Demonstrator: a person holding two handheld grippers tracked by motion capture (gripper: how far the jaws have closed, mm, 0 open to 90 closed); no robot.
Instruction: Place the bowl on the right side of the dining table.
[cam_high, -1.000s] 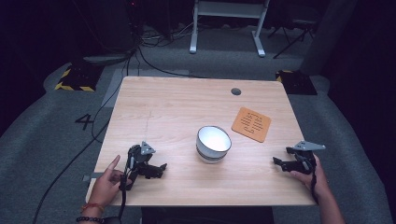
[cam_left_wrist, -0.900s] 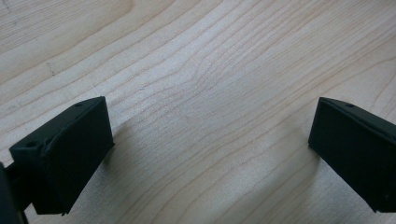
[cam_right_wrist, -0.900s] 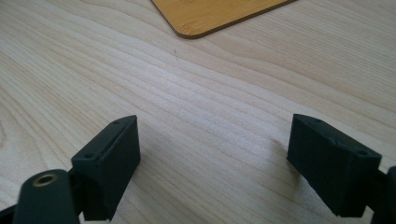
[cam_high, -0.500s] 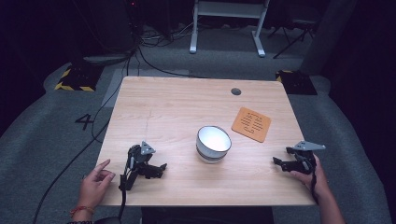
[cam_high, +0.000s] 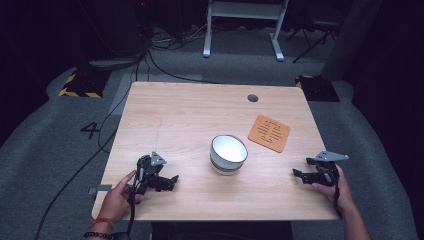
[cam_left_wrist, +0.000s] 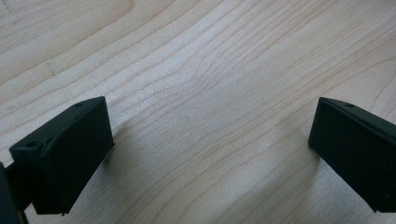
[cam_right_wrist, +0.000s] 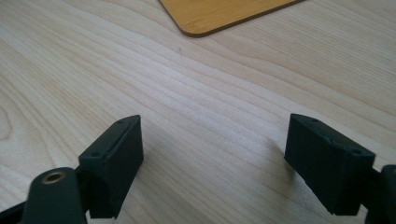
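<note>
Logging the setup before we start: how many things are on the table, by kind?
Bowl: 1
Coaster: 1
Claws: 2, the left claw and the right claw, both open and empty
Total: 4

Your table (cam_high: 200, 115) is pale, matt wood with fine visible grain. Mid-frame, the bowl (cam_high: 228, 154) looks glossy white inside. The mat (cam_high: 269, 133) beside it is smooth orange-brown wood.

A lab or recording studio: around the wooden surface (cam_high: 190, 115) lie grey carpet, trailing cables (cam_high: 165, 70), hazard-striped tape (cam_high: 75, 92) and a floor numeral "4" (cam_high: 90, 130).
</note>
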